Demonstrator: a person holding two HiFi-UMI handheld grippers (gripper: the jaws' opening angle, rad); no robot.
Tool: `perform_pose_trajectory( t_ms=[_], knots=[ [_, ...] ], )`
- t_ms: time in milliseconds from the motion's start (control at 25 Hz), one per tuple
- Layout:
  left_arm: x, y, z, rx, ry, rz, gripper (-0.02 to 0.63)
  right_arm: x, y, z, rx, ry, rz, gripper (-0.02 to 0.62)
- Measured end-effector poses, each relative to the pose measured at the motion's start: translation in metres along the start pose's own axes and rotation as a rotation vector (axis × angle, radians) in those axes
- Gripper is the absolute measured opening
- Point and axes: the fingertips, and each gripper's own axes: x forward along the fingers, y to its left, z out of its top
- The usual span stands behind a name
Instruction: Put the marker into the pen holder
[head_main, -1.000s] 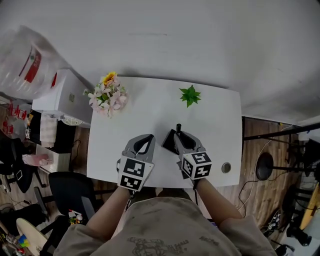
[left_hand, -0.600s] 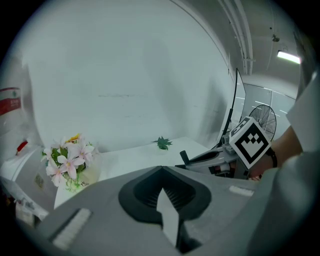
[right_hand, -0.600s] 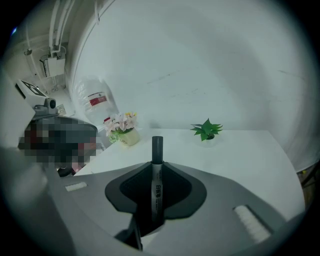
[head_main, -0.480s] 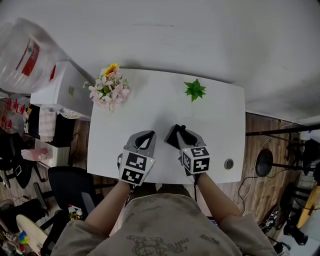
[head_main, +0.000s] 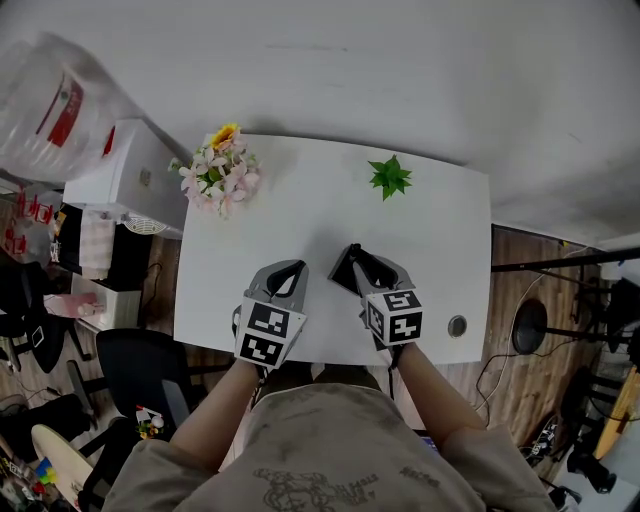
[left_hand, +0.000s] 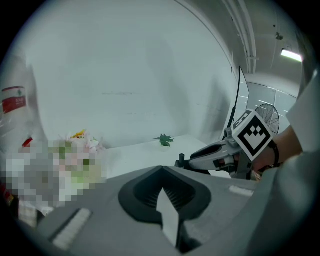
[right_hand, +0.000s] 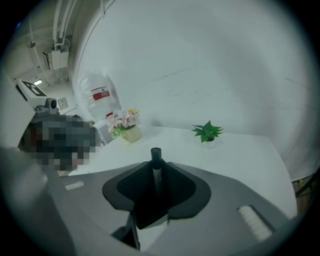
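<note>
Right tongs just opened wide, marker upright between them in pen holder; left tongs beside, closed, empty.

Setting: cluttered office-type workroom. White table against bare wall; black office chairs at left, cables on wood floor (round stand base nearby), large water bottle.
</note>
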Motion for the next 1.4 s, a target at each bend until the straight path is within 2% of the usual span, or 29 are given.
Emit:
perform_pose_trajectory(
  t_ms=[240, 440, 680, 880, 1120, 1400],
  knots=[
    [-0.011, 0.007, 0.016, 0.006, -0.036, 0.04, 0.001, -0.026, 0.003, 0.032, -0.003, -0.093, 0.029, 0.129],
    [-0.03, 0.014, 0.041, 0.014, -0.09, 0.078, 0.001, -0.059, 0.009, 0.073, -0.03, -0.201, 0.054, 0.114],
    [-0.06, 0.012, 0.079, 0.114, -0.183, 0.123, 0.001, -0.116, 0.023, 0.134, -0.099, -0.39, 0.059, 0.094],
    [-0.094, 0.003, 0.116, 0.158, -0.285, 0.154, 0.001, -0.161, 0.042, 0.171, -0.128, -0.496, 0.11, 0.081],
    [-0.137, -0.003, 0.15, 0.186, -0.39, 0.181, 0.001, -0.213, 0.065, 0.203, -0.161, -0.622, 0.151, 0.058],
    [-0.183, -0.011, 0.18, 0.205, -0.496, 0.201, 0.001, -0.271, 0.085, 0.219, -0.209, -0.724, 0.174, 0.034]
  ],
)
